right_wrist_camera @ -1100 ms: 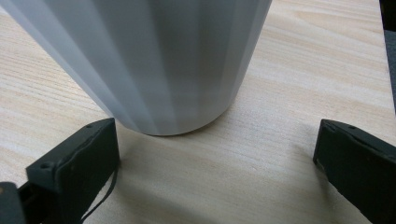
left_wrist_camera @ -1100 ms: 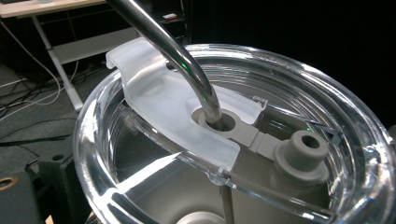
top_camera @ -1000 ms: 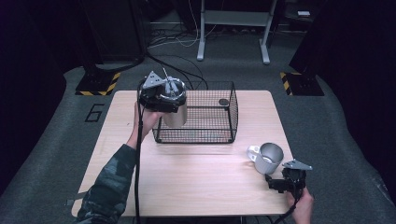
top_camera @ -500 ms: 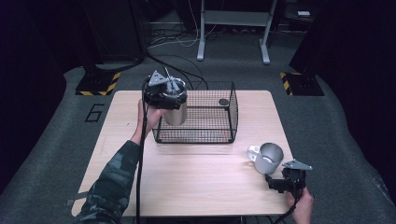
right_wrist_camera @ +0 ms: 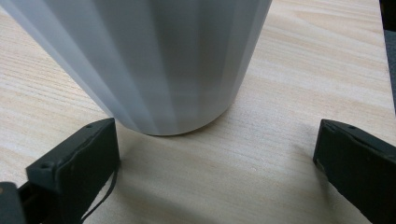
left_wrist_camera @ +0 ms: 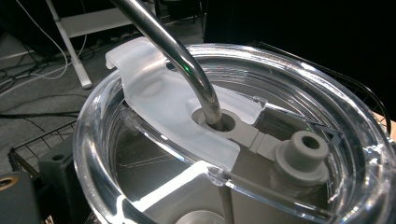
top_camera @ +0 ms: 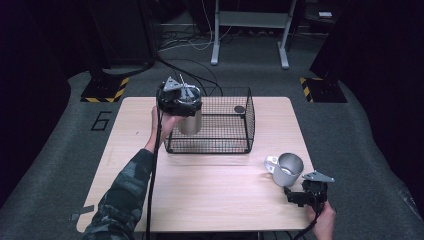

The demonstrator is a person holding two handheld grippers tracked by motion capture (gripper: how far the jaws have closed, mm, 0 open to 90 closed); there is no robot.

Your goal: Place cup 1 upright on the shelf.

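The wooden table (top_camera: 200, 200) is the biggest thing here. A black wire basket (top_camera: 220, 145) sits on it, toward the far side. A small dark round thing (top_camera: 239, 109) lies in the basket's far right corner.

The left gripper (top_camera: 179, 100) is up over the basket's left end. A silver tumbler (top_camera: 190, 122) hangs right under it, above the basket's left edge. In the left gripper view, the tumbler's clear lid (left_wrist_camera: 327, 116) is very close, and a bent metal straw (left_wrist_camera: 177, 51) goes down through a hole in it. I cannot tell if this gripper's jaws are open or closed.

A metal mug (top_camera: 286, 168) with a handle stands near the table's front right corner. The right gripper (top_camera: 306, 192) sits low, just in front of the mug. Its jaws are wide open and hold nothing. The mug is close between them but not touching.
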